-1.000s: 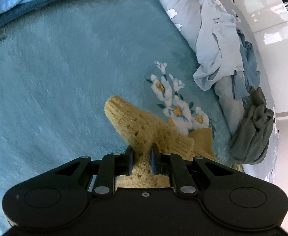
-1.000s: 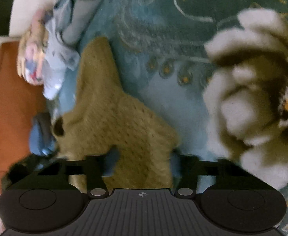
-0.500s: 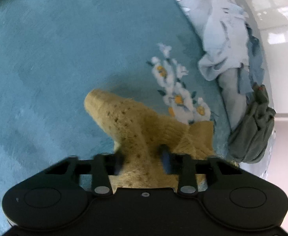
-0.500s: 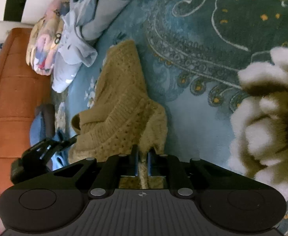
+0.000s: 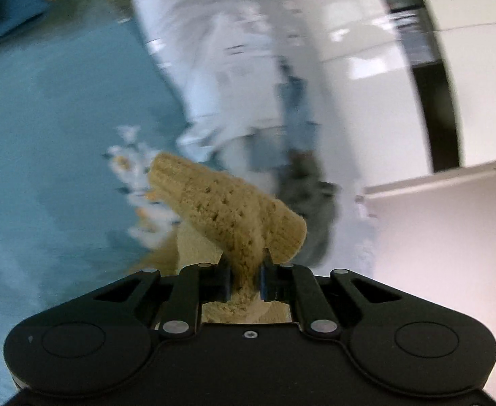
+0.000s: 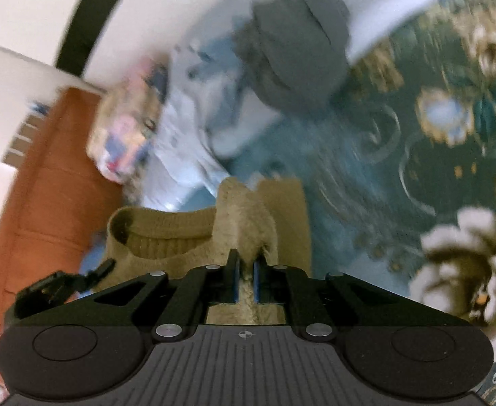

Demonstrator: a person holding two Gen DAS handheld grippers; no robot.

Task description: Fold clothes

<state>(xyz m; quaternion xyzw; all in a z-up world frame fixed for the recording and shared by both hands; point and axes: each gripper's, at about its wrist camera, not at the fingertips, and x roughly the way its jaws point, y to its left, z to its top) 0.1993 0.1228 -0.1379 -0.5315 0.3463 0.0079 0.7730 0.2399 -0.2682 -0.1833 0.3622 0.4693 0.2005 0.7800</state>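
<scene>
A mustard knitted sweater [image 5: 220, 209] hangs lifted above the teal flowered blanket [image 5: 44, 135]. My left gripper [image 5: 246, 270] pinches a fold of it, and its jaws are closing with the knit pressed between the pads. In the right wrist view my right gripper [image 6: 246, 267] is shut on another fold of the sweater [image 6: 166, 237], whose ribbed neckline gapes to the left. The left gripper [image 6: 61, 284] shows at the lower left there, beside the neckline. Both views are blurred by motion.
A heap of pale blue and grey clothes [image 5: 220, 77] with a dark grey garment [image 5: 308, 196] lies along the blanket's far edge, by the white floor [image 5: 366, 67]. The right wrist view shows that grey garment [image 6: 295, 50], a colourful bundle [image 6: 126, 135] and an orange-brown panel [image 6: 44, 186].
My right gripper went from open around the sweater to shut on it. Both grippers then rose with the sweater, which left the blanket, and both views tilted up toward the clothes heap.
</scene>
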